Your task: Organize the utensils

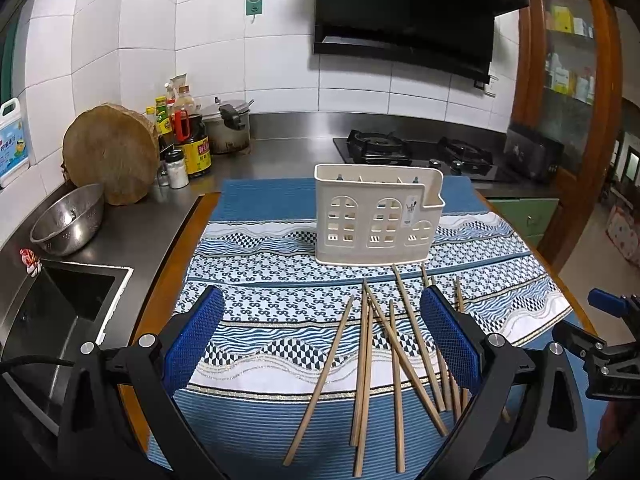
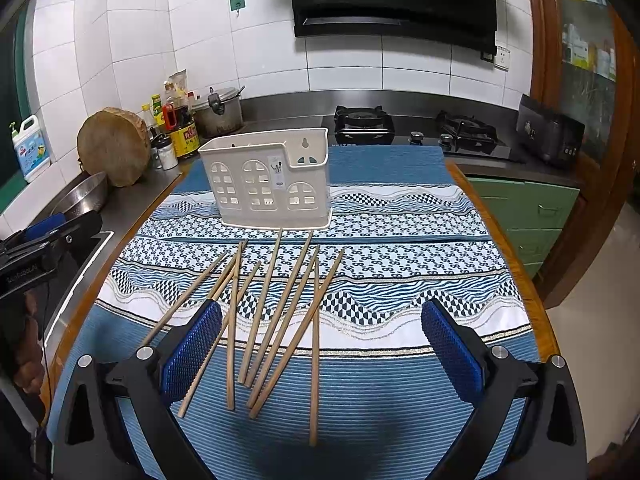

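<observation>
Chopsticks lie fanned before the holder; both tongs gape empty; only left view shows the sink.

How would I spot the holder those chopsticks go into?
Find the blue patterned cloth covering the table. At its far end, beyond the scattered wooden chopsticks, stands a cream plastic utensil holder. It is the only upright thing on the cloth, with arched window-like cutouts.

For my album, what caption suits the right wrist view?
Open right gripper hovers over scattered wooden chopsticks before a cream utensil holder on a blue patterned cloth.
</observation>
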Motion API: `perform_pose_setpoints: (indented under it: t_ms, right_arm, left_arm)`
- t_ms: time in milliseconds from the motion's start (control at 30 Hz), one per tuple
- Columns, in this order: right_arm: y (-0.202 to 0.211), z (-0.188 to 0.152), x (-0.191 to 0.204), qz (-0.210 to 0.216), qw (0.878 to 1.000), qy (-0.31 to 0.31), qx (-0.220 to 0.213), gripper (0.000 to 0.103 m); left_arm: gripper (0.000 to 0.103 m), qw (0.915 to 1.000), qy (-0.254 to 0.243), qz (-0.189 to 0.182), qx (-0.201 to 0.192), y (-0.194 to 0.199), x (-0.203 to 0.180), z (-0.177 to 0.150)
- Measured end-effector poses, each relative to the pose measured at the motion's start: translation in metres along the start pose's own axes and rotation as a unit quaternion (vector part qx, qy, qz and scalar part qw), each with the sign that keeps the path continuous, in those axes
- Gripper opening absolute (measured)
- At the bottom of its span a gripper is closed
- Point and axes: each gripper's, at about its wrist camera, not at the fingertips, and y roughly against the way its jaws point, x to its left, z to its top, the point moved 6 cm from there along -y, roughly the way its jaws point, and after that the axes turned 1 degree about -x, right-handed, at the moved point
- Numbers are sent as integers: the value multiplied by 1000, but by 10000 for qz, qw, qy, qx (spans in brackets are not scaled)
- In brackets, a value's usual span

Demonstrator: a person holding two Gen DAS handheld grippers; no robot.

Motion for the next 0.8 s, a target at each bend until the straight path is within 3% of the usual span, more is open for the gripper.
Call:
perform_pose_setpoints:
  t_ms: [600,800]
  right_arm:
    - [-18,-16,-3,-93,9997,28,222,96]
    - [-28,-26,-2,-63,9993,-16,374,95]
  left_arm:
    - [96,9996,-24,139,257,-16,13,-21]
    - [89,9984,-4,205,527,-29,26,-39]
